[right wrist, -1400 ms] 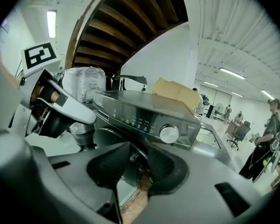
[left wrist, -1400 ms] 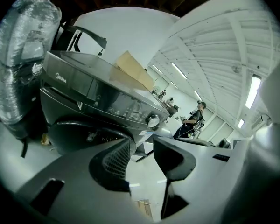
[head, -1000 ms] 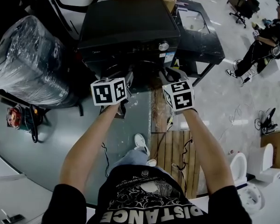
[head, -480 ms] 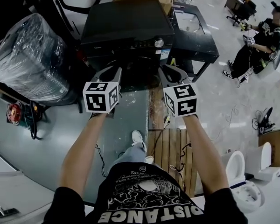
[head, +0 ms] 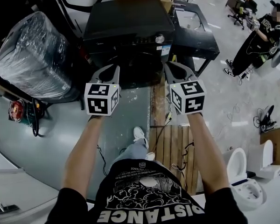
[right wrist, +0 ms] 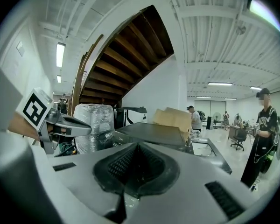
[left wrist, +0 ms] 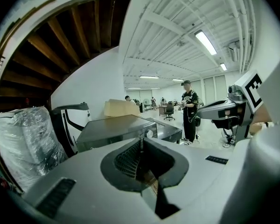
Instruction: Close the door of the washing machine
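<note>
A: What does the head view show you?
B: Your left gripper (head: 114, 69) and right gripper (head: 170, 65) hang near the front of the black washing machine (head: 130, 27). Your shirt (head: 149, 204) reads "DISTANCE".
A: And the left gripper view?
B: Your 2 jaws are together with nothing between them, and the machine stands beyond.
A: The right gripper view?
B: There too, they are together and empty.

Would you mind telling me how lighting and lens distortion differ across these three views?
Head view: dim overall, the black washing machine losing detail in shadow. Left gripper view: heavy fisheye curving, black corners, the ceiling light blown out. Right gripper view: the same curving, visibly bending the wooden staircase.
</note>
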The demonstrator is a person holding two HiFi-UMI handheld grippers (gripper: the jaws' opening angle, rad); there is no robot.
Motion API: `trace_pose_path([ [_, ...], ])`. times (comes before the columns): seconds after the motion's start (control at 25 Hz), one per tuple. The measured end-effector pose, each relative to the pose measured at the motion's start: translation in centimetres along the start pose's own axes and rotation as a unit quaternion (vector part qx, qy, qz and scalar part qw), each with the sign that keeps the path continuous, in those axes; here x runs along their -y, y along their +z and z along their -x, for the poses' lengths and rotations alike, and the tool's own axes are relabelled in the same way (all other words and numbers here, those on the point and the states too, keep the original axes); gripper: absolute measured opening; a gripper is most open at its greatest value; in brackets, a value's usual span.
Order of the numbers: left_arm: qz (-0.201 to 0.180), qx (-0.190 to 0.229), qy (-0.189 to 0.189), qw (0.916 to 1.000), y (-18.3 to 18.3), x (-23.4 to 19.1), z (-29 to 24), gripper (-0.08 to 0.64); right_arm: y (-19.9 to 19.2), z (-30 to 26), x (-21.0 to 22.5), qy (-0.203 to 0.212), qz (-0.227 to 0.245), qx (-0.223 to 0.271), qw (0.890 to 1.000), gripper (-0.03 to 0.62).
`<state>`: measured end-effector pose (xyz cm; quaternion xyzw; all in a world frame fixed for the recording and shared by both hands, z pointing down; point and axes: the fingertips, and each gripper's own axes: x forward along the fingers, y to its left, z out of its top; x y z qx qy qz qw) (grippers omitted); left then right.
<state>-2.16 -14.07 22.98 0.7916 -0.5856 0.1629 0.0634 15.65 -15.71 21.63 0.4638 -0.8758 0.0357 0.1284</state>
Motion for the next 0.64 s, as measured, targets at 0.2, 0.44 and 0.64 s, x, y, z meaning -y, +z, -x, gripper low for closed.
trace_pose_path([
  [0.2, 0.004, -0.006, 0.003, 1.0000, -0.8, -0.3, 0.2, 0.037, -0.1, 0.1, -0.2, 0.001, -0.008, 0.002, 1.000, 0.023],
  [0.44, 0.008, -0.009, 0.003, 0.9999, -1.1, -0.5, 0.1, 0.037, -0.4, -0.2, -0.5, 0.005, -0.007, -0.003, 1.000, 0.021],
  [0.64, 0.005, -0.013, 0.003, 0.9999, -1.4, -0.7, 0.1, 0.037, -0.2, -0.6, -0.8, 0.009, -0.004, -0.003, 1.000, 0.021],
])
